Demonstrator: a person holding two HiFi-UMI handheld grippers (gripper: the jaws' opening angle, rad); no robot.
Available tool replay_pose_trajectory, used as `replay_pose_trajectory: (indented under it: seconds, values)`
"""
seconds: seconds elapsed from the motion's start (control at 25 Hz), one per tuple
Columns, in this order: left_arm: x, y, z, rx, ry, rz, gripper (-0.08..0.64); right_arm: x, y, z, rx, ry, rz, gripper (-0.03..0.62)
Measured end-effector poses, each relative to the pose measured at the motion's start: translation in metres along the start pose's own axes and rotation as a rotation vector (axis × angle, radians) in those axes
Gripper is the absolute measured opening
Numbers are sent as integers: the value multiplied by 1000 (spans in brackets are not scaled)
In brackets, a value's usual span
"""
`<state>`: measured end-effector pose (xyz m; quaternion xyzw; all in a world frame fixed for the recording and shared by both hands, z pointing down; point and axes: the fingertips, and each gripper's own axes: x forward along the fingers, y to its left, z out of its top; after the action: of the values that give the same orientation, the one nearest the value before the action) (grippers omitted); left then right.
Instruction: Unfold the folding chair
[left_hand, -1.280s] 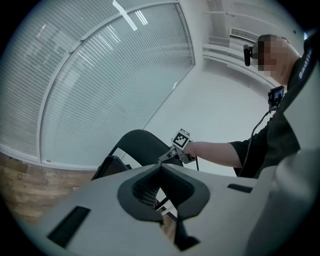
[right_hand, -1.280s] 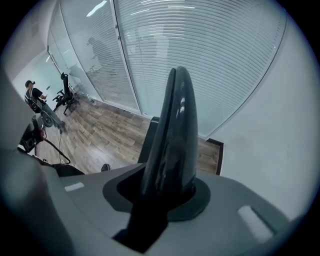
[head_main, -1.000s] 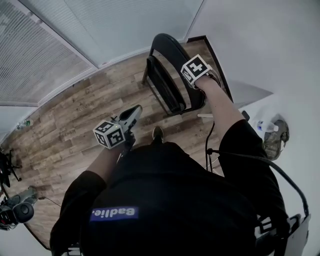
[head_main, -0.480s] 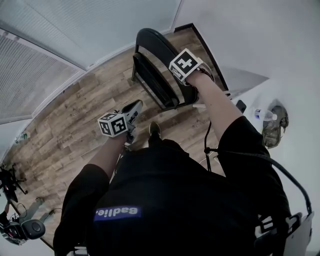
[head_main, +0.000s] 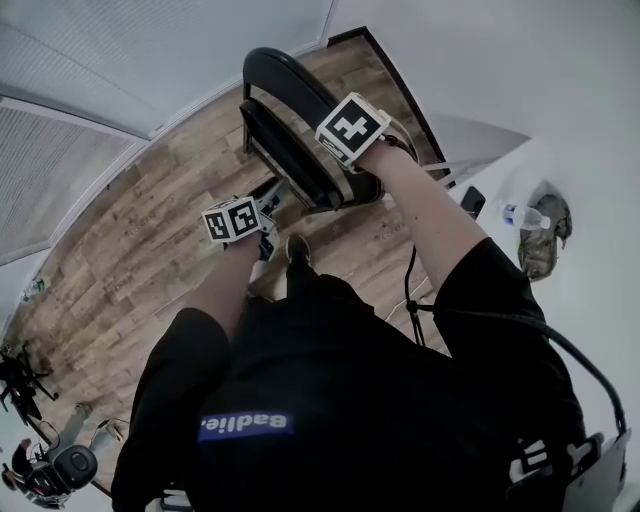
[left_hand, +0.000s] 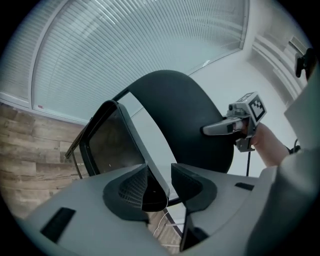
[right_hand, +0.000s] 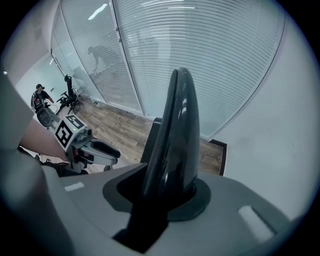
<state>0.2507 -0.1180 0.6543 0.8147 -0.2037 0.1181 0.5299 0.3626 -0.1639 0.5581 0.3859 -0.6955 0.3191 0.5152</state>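
Note:
A black folding chair stands on the wood floor, its curved backrest (head_main: 285, 80) uppermost and its seat (head_main: 300, 165) still folded up against it. My right gripper (head_main: 365, 165) points steeply down and is shut on the backrest's top edge (right_hand: 175, 125), which fills its jaws (right_hand: 167, 192). My left gripper (head_main: 276, 190) is at the seat's near edge. In the left gripper view its jaws (left_hand: 169, 182) have just been opening, and the seat's rim (left_hand: 130, 135) runs into the gap without the pads pressing on it. The right gripper (left_hand: 207, 130) shows against the backrest (left_hand: 185, 115).
A white wall is close on the right, with a water bottle (head_main: 520, 214) and a bag (head_main: 548, 240) at its foot. A cable (head_main: 410, 290) hangs by my right side. A glass wall with blinds (left_hand: 125, 45) is behind the chair. Camera gear (head_main: 50, 470) stands at the lower left.
My left gripper has come down and forward from the open floor to the chair's seat edge, and its jaws have parted. The right gripper has kept its grip on the backrest.

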Motion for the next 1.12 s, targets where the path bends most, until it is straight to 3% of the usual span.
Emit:
replay_pose_trajectory:
  seconds: [0.4, 0.72, 1.12]
  values:
    - [71, 29, -10, -26, 60, 113, 248, -1, 12, 0, -15, -6, 26, 114]
    - [105, 46, -16, -20, 97, 224, 287, -1, 19, 2, -38, -14, 28, 114]
    - [117, 47, -16, -102, 108, 159, 285, -2, 16, 3, -16, -15, 21, 112]
